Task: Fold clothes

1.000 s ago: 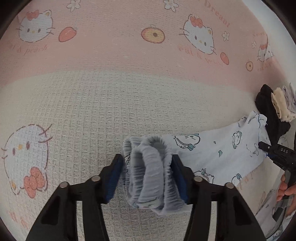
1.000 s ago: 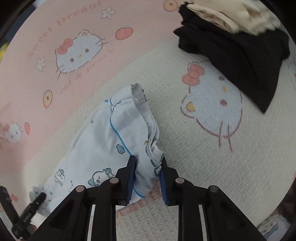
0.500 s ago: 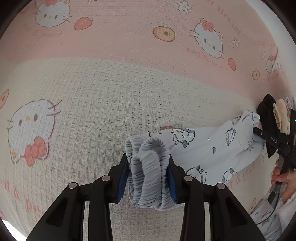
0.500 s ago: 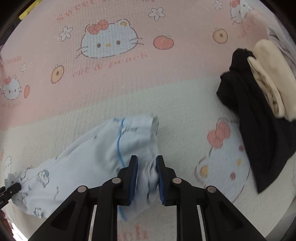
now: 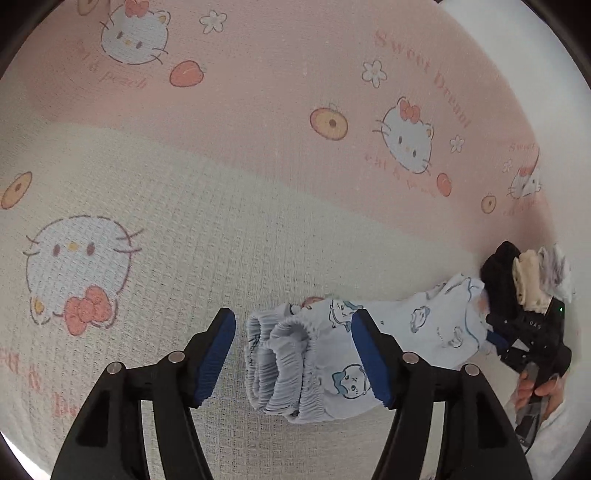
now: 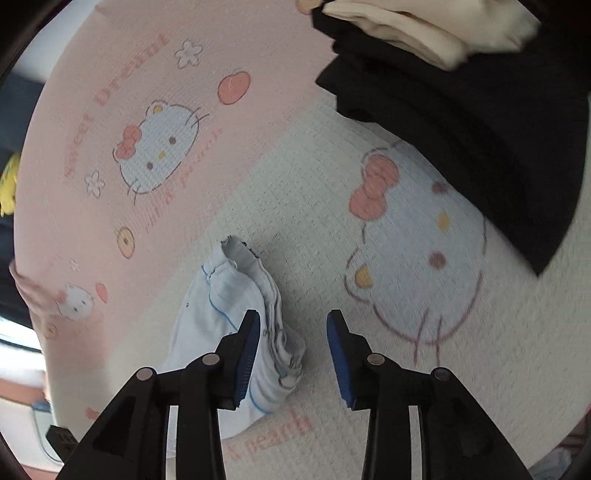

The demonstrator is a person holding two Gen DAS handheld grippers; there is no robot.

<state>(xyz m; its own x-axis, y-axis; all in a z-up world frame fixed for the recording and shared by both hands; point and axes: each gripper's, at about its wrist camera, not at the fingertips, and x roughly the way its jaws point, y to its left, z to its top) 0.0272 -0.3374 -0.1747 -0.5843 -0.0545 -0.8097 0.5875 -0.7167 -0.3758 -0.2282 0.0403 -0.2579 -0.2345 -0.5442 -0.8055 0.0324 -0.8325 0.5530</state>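
Observation:
Light blue printed pants (image 5: 369,347) lie folded lengthwise on a pink and cream Hello Kitty blanket (image 5: 221,184). Their gathered grey waistband (image 5: 280,365) lies between the open fingers of my left gripper (image 5: 293,354), which grips nothing. The hem end of the pants (image 6: 236,306) lies in the right wrist view. My right gripper (image 6: 293,350) is open, with its left finger over the hem and nothing held. The right gripper also shows at the far right of the left wrist view (image 5: 528,343).
A stack of folded clothes, black (image 6: 480,122) below and cream (image 6: 424,26) on top, sits at the blanket's right end near the pants' hem. It also shows in the left wrist view (image 5: 517,284).
Both grippers were shut on the pants, left on the waistband and right on the hem. Both have opened and let go. The pants now rest on the blanket.

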